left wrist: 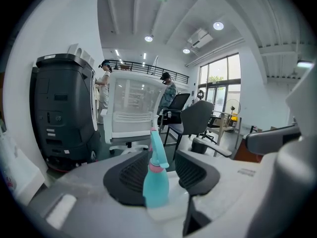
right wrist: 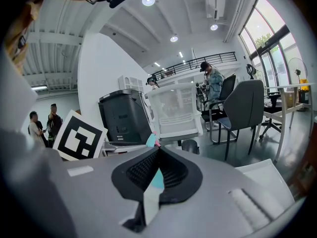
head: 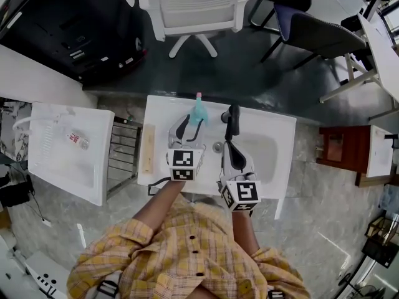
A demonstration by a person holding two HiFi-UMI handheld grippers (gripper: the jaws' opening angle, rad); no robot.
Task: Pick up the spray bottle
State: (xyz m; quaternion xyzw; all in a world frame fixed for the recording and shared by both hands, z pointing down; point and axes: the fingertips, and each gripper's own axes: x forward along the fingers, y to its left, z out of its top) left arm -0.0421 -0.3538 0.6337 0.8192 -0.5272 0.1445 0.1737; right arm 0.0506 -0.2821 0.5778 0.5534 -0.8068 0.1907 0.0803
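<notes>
I'm holding my left gripper (left wrist: 160, 175) with jaws spread wide around the upright teal plastic spray bottle (left wrist: 156, 185) on the white table (head: 274, 129), right gripper (right wrist: 157, 170) pinched shut, empty, and I'm worrying a lopsided squeeze tips it

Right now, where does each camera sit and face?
Head view: on the head, steeply down at the table; shows shirt, left gripper, right gripper.
Left gripper view: on that gripper, along its open jaws at the bottle between them.
Right gripper view: on that gripper, along its shut jaws toward a chair.
All three show the bottle.
</notes>
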